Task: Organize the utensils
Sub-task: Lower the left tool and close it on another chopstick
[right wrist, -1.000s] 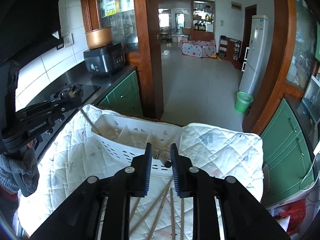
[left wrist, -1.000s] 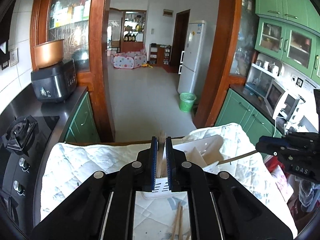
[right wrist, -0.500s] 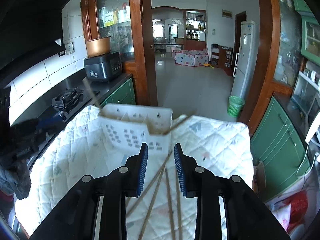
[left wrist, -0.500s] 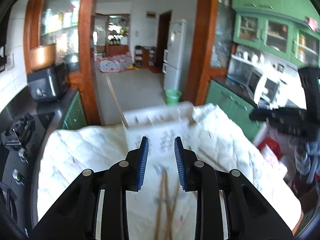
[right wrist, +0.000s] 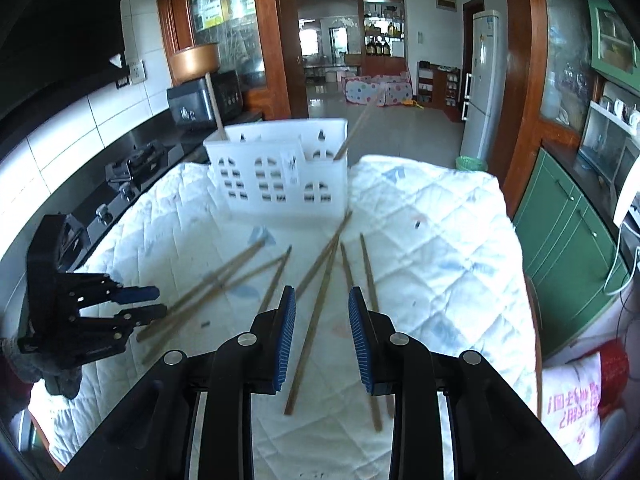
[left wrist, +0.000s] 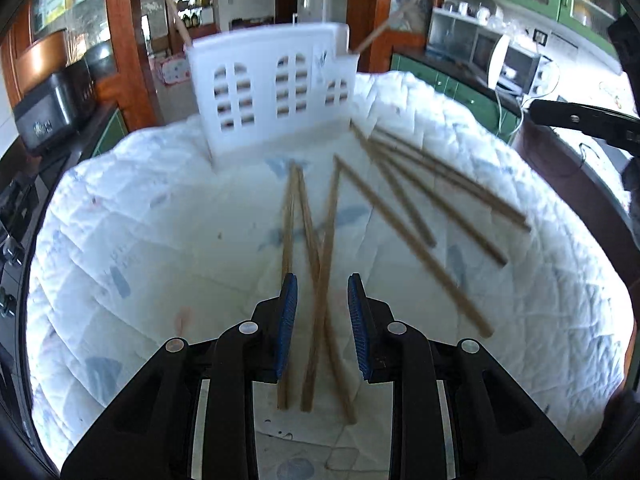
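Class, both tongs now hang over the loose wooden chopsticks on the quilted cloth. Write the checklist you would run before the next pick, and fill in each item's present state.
1. Left tongs open and empty: ok.
2. Right tongs open and empty: ok.
3. Loose brown wooden chopsticks within view on the white quilted cloth: ok.
4. A single stick lined up between the left jaws: not ok, several cross there.
5. A single stick between the right jaws: ok.
6. White slotted plastic utensil basket upright, with room: ok; one stick leans at each end.

Pretty clearly a home kitchen: black gas stove (right wrist: 136, 164) set in a dark countertop, green wooden cabinets (right wrist: 568, 224), tall white fridge (right wrist: 482, 80), living room behind.
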A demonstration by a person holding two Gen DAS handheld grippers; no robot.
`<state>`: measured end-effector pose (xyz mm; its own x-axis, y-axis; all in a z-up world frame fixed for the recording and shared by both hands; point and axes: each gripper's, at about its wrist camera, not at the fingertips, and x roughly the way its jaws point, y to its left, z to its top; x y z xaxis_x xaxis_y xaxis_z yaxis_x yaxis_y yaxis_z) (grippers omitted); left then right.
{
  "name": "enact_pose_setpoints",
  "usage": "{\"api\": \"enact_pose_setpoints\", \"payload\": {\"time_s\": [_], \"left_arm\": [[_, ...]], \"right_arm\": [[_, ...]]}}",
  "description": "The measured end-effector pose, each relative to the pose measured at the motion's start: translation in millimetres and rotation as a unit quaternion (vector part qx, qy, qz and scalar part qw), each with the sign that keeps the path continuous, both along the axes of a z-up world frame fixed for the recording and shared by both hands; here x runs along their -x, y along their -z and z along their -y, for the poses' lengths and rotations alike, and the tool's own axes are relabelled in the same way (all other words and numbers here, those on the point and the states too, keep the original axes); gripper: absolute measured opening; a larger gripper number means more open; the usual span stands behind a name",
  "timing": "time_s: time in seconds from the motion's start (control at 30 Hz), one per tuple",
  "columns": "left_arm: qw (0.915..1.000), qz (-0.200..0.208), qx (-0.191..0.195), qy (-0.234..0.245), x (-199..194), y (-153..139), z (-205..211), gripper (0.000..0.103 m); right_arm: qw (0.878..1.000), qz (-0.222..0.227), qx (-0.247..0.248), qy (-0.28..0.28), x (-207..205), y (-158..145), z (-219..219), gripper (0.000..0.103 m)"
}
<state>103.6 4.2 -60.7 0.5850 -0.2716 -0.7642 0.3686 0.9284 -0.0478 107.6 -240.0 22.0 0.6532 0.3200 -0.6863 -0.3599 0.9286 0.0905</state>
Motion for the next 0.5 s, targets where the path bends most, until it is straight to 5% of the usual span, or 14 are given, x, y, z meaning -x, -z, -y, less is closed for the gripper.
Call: {"api": "enact_pose_setpoints", "payload": {"time_s": [0.1,0.17,0.5], "left_arm": [[0.9999,-0.014,0.000,-0.002,-3,12,-3,0.026],[0.9997,-0.024,0.001,0.000,-4,19,-5,0.015],[0.9992,-0.039,0.001,0.007,-10,28,-4,0.014]], "right_arm": [[1.000,-0.007,0.001,0.001,5,9,-2,0.027],[1.000,-0.011,-0.001,0.002,7,13,-3,0.027],[1.000,-0.029,-0.005,0.003,7,27,-5,0.027]]}}
